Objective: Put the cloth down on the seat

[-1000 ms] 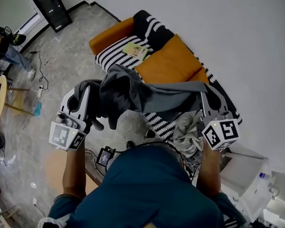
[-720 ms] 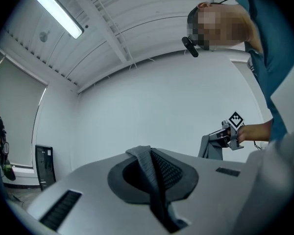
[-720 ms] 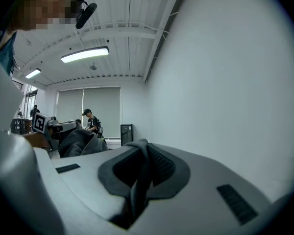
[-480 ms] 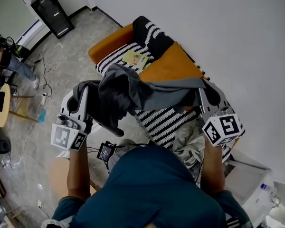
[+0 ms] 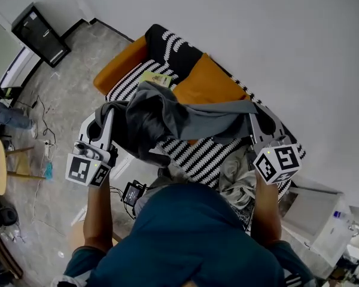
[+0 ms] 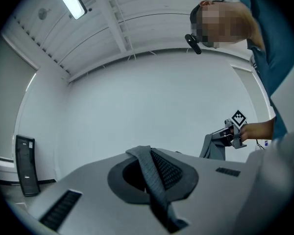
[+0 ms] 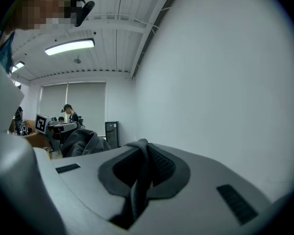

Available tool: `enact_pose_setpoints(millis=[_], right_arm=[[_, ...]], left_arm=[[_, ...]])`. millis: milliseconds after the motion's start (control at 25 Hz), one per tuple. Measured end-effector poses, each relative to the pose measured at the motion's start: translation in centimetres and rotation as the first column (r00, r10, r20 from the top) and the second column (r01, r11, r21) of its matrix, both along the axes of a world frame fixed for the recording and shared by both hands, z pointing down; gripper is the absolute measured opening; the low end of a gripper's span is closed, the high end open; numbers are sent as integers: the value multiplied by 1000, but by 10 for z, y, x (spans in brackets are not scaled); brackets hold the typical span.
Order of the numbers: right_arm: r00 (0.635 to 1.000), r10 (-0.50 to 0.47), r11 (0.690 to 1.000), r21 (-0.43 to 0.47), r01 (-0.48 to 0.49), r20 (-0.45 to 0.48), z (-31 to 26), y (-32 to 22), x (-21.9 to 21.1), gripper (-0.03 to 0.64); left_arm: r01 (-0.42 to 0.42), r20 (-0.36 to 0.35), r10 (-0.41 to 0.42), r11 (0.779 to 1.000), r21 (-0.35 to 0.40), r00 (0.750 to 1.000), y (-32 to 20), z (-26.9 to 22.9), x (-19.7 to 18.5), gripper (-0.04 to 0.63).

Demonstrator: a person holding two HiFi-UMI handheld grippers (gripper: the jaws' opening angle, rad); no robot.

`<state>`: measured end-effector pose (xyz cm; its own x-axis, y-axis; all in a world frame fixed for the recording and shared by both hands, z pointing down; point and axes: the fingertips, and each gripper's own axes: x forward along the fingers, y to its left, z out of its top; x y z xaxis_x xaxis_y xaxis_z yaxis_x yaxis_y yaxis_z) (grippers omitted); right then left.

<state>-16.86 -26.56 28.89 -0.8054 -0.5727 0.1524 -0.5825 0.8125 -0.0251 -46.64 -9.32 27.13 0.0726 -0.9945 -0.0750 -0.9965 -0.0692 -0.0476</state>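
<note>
A dark grey cloth hangs stretched between my two grippers above the sofa's black-and-white striped seat. My left gripper is shut on the cloth's bunched left end. The right gripper is shut on the right edge. In the left gripper view, a strip of cloth is pinched between the jaws of that gripper, and the right gripper shows beyond it. In the right gripper view, a fold of cloth sits in that gripper. The cloth hangs above the seat without touching it.
The sofa has orange cushions and an orange arm; a yellowish booklet lies on its left seat. A pale crumpled cloth lies at its right end. A black cabinet, a floor device with cables and a white box stand around.
Both grippers have carried the stretched cloth level along the sofa, which has slid up and left in the head view. Both grips look the same.
</note>
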Motion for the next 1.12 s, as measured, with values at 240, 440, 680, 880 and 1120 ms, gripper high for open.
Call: enact_pose_setpoints(millis=[240,440,680,880,1120], right_arm=[[994,112,994,12,-112,-13,-3,-8,-14,25],[986,166,986,5,-166,-30,5,-2,-10,25],[969,242,970,-19,-243,-43,16,-5,22,25],[957,290,955,-56,-290,-21,32,-51,78,25],[952,307,949,-82,-306,-3,46,-75,125,25]], left_arm=[[-133,-16,133,991,-9,991,-42,9,-21,8],[-197,-25,196,980,-21,980,-64,18,-27,8],[-244,-47,243,969,-35,969,-89,25,-17,8],[-284,-42,282,957,-65,959,-147,30,37,8],[-308,-19,308,949,-71,951,-185,28,88,8]])
